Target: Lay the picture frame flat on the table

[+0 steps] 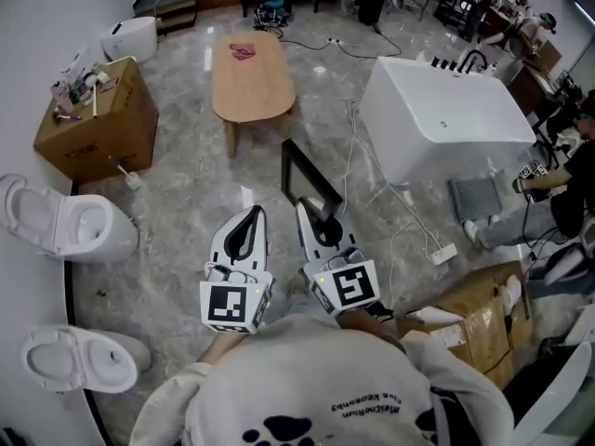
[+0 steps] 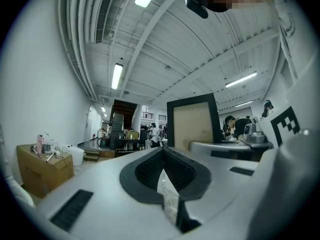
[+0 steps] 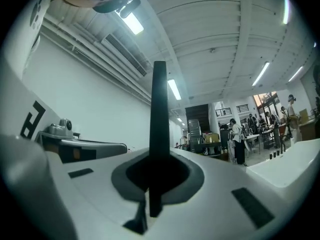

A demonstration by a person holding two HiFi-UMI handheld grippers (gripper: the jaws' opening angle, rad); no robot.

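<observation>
The picture frame is black with a tan backing and is held upright in the air over the floor. My right gripper is shut on its lower edge. In the right gripper view the frame rises edge-on from between the jaws of that gripper. My left gripper is beside it on the left, shut and empty. From the left gripper the frame's back shows to the right. The oval wooden table stands further ahead, apart from both grippers.
A cardboard box with small items stands at left, with two toilets near it. A white tub and a second box are at right. Cables run across the marble floor. A seated person is at far right.
</observation>
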